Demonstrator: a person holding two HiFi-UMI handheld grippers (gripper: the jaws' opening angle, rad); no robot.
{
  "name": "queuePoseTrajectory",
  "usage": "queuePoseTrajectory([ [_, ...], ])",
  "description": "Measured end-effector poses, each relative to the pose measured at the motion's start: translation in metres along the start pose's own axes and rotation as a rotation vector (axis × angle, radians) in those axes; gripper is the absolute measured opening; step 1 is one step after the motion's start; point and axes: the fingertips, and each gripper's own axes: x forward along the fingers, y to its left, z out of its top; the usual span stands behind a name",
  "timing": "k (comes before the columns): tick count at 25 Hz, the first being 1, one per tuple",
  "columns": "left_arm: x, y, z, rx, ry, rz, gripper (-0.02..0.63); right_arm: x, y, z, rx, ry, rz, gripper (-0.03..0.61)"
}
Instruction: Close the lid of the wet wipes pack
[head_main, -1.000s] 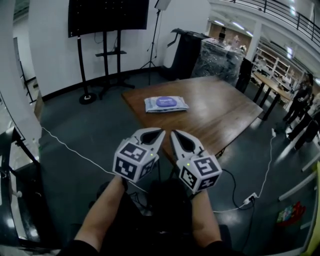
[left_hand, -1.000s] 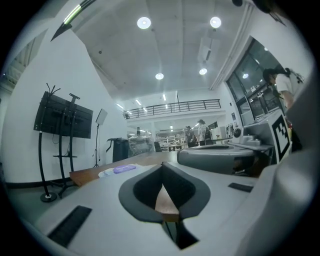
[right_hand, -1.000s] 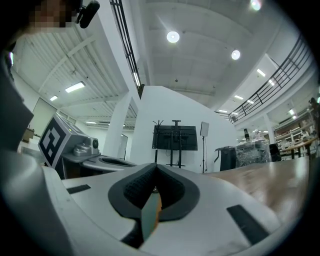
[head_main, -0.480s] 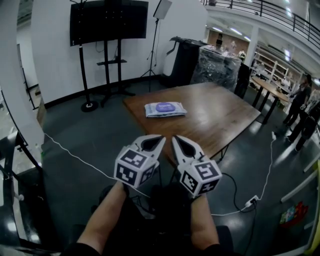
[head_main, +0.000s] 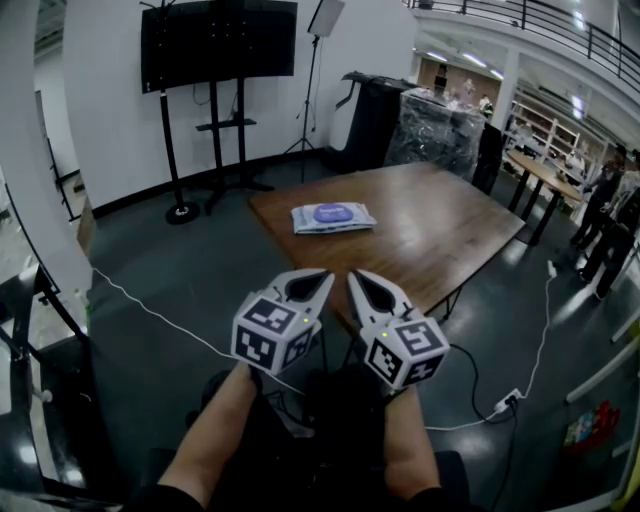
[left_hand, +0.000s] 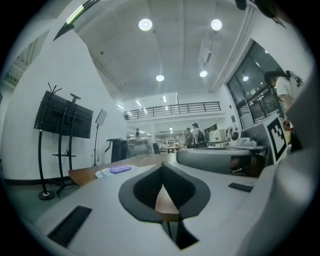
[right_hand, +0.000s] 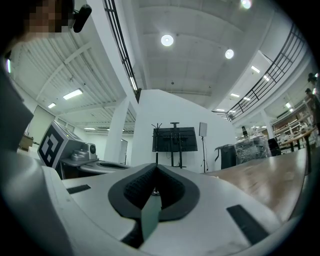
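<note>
Both pairs pressed together, nothing in them: left gripper (head_main: 321, 273) and right gripper (head_main: 352, 274) hover side by side, off the table's (head_main: 450, 235) near corner. Pack (head_main: 333, 216) lies flat on the table, well apart from me (lid too small to read). Fits lid open and waiting, or shut already.

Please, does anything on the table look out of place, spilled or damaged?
Nothing stands out. The wet wipes pack lies flat on the table, nothing spilled. The left tool and right tool are shut, empty, short of the table.
</note>
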Motion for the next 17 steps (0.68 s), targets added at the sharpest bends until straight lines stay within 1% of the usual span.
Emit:
queuePoseTrajectory([
  [17,0.0024,-0.0062,-0.0014,0.007,0.006,-0.006,0.008,-0.0052,-0.0027,0.0000,0.014,-0.006,0.004,0.009],
])
